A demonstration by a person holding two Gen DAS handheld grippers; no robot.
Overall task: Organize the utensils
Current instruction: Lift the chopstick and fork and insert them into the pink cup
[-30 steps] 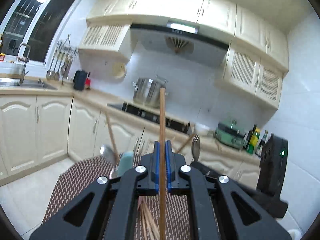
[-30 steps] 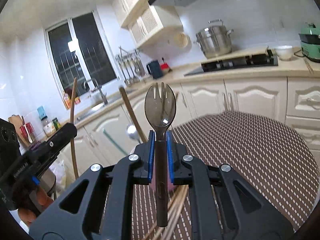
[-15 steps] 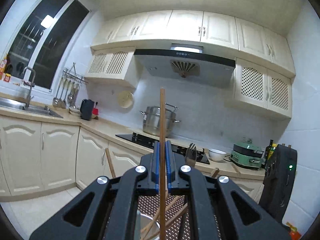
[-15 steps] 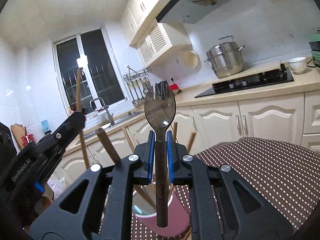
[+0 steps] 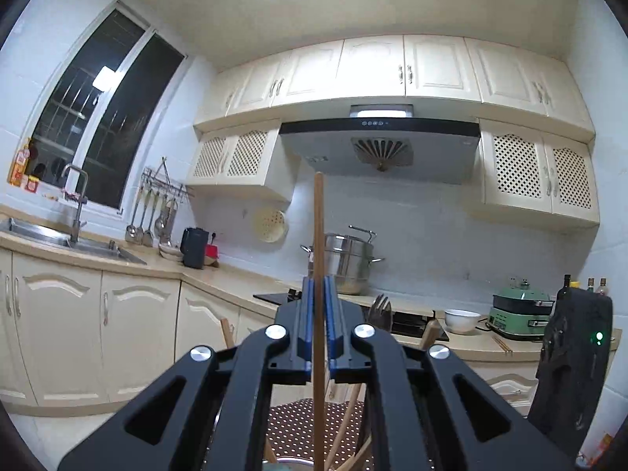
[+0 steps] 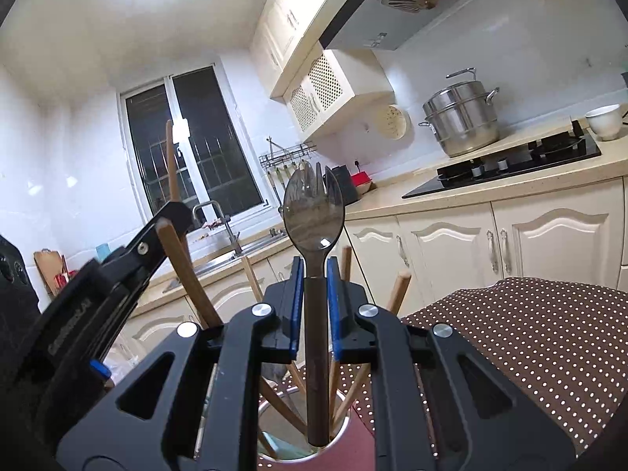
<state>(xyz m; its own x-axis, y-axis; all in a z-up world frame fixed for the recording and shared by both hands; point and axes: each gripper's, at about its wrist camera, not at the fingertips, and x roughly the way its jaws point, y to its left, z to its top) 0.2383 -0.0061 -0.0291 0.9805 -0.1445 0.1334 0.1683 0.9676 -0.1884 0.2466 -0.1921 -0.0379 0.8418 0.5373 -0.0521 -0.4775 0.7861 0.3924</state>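
Note:
My left gripper [image 5: 318, 286] is shut on a wooden chopstick [image 5: 318, 235] that stands upright between its blue pads, top end high. My right gripper [image 6: 314, 267] is shut on the handle of a dark translucent spork [image 6: 314, 212], head up, its lower end hanging over the mouth of a pink cup [image 6: 353, 445]. Several wooden chopsticks [image 6: 396, 292] lean in that cup. The left gripper [image 6: 172, 212] with its chopstick [image 6: 169, 157] shows at the left of the right wrist view. In the left wrist view, chopstick ends [image 5: 347, 424] and a cup rim show below the jaws.
The cup stands on a brown dotted tablecloth [image 6: 530, 337]. Behind are cream cabinets, a sink [image 5: 59, 237], a hob with a steel pot [image 5: 345, 263], a white bowl [image 5: 461, 320] and a green cooker [image 5: 520, 306]. A black device [image 5: 569, 357] is at the right.
Both views have tilted upward, showing more wall cabinets and ceiling. The table has dropped low in view. The pink cup with chopsticks now sits right under both grippers. Both grips are unchanged.

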